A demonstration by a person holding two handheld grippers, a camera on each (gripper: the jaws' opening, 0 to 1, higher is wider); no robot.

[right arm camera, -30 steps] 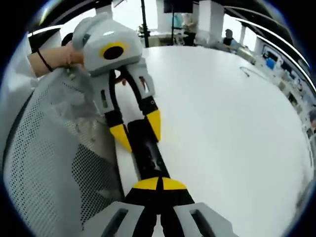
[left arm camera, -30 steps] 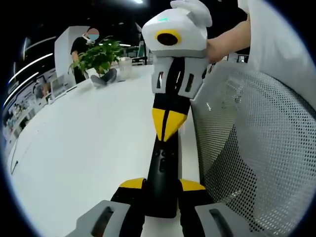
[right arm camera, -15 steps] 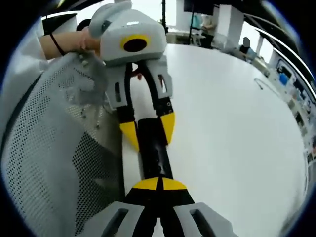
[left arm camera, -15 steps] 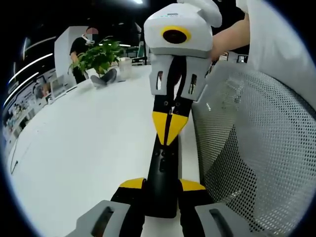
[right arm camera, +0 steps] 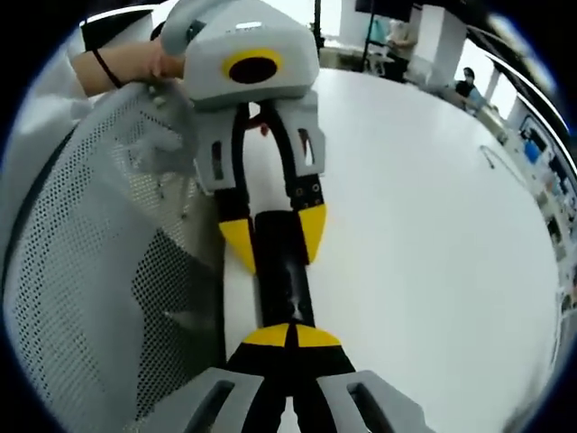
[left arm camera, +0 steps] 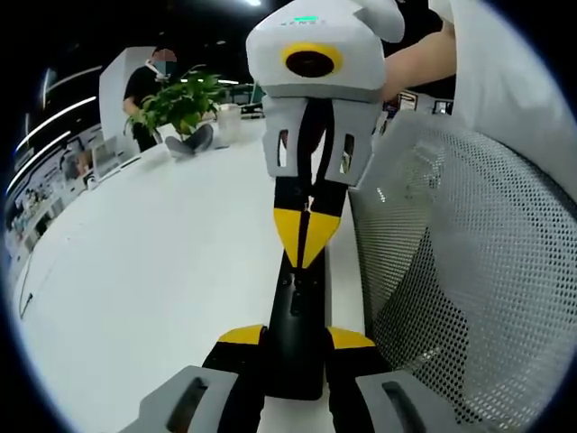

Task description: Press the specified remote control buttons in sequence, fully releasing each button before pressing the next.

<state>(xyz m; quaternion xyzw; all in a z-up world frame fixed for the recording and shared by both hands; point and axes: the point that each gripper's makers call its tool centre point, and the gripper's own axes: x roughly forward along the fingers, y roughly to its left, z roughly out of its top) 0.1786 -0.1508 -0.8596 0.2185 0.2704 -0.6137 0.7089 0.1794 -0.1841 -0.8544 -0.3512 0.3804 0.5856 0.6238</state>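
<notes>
Remote [left arm camera: 295, 334]: long, slim, black, stiff bar; prob light and a bit slick on its smooth sides, so best held by the long edges near one end, keeping the button face clear. It lies along the worktop [left arm camera: 162, 271] edge, just beside a mesh chair back [left arm camera: 460, 298].

L gripper [left arm camera: 296, 347]: yellow-tipped fingers clamped on the remote's near end, one each side, opened only to the remote's width. In the right gripper view the same hold shows at the remote's [right arm camera: 282, 275] far end, with the L gripper [right arm camera: 273, 236] straddling it.

R gripper [right arm camera: 290, 336]: fingers together, tips meeting in a wedge, resting on or just above the remote's top face; contact can't be confirmed. In the left gripper view the R gripper [left arm camera: 305, 239] points down at the remote's far half, prob at a button.

Plant [left arm camera: 180, 104] sits well away at the far end of the worktop.
</notes>
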